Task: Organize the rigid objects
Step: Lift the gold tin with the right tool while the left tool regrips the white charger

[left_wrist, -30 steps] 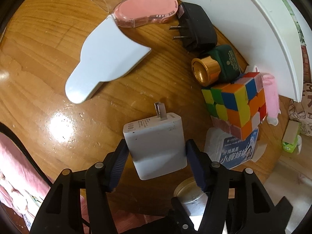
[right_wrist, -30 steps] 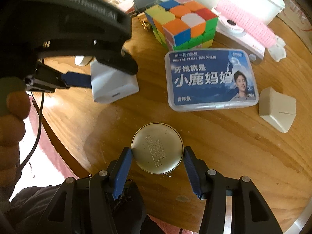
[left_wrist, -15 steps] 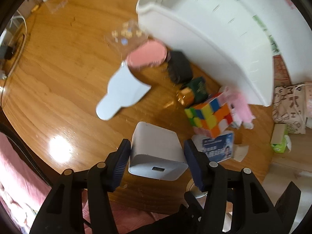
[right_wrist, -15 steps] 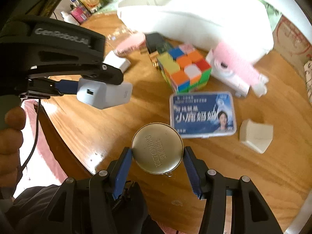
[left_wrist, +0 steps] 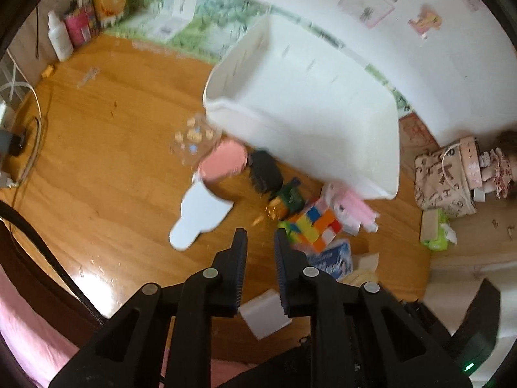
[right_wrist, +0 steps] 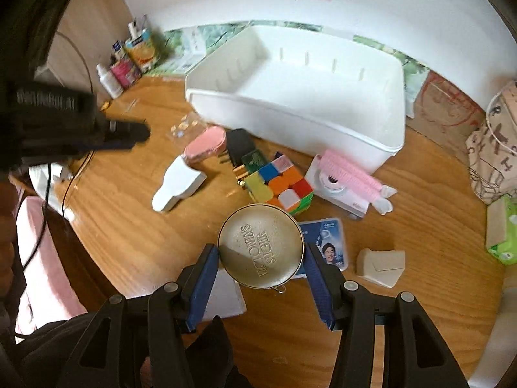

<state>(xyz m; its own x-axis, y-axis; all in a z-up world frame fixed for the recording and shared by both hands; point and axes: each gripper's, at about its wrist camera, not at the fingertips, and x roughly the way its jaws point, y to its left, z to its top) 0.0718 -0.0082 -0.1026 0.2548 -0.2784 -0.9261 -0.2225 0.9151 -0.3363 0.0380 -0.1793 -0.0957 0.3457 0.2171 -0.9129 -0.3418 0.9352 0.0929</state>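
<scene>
My left gripper hangs high above the wooden table, shut with nothing between its fingers. The white charger lies on the table beneath it, near the front edge, and shows under my right gripper as the white charger. My right gripper is shut on a round gold tin and holds it in the air, lid up. A big white bin stands at the back of the table. The left gripper appears at the left of the right wrist view.
In front of the bin lie a colour cube, a pink case, a black plug, a green gold-capped bottle, a white flat piece, a pink brush, a blue floss box and a beige wedge. Bottles stand at the far left.
The white charger has left my left gripper and now lies on the table; that gripper's jaws have closed. Both grippers rose, the right one still carrying the tin.
</scene>
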